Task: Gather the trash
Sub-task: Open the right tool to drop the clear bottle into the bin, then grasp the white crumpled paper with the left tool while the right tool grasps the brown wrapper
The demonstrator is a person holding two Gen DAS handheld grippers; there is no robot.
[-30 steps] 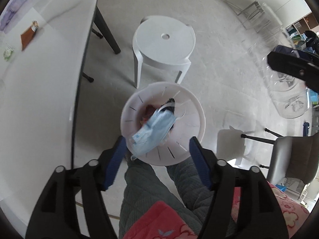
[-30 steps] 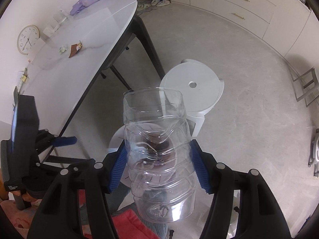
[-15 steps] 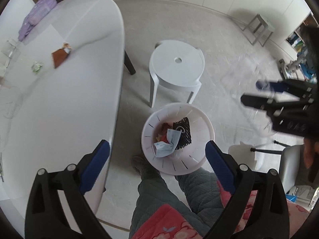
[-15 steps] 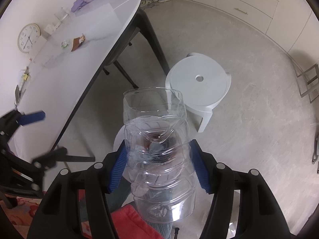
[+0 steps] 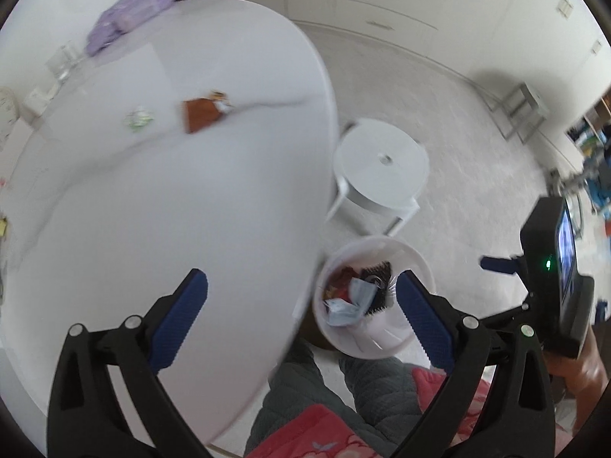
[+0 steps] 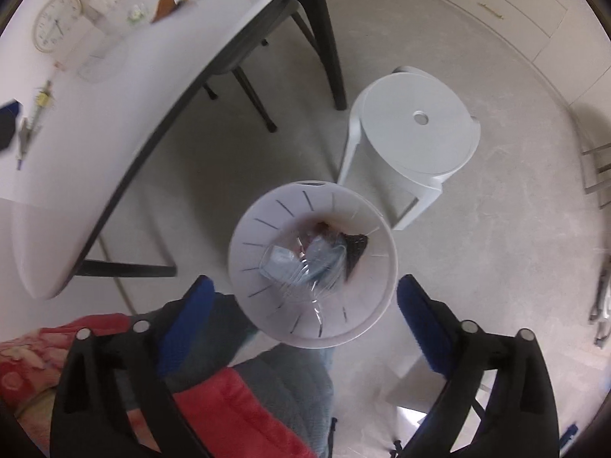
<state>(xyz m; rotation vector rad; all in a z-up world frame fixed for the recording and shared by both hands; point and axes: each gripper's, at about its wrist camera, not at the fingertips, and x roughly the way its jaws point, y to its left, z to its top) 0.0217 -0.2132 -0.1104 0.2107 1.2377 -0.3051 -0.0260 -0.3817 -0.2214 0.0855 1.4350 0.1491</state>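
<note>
Right wrist view looks straight down into the white wastebasket on the floor, and the clear plastic bottle is lying inside it on top of a blue face mask. The right tongs are opening with nothing between the blue pads, so that drop looks done. Left tongs are spread wide and empty too, out over the counter edge. I'd say we're between items now. Still on the counter: a brown wrapper and a small greenish scrap. Next move probably means reaching across, coming down flat on the wrapper and pinching it, since it's thin.
</note>
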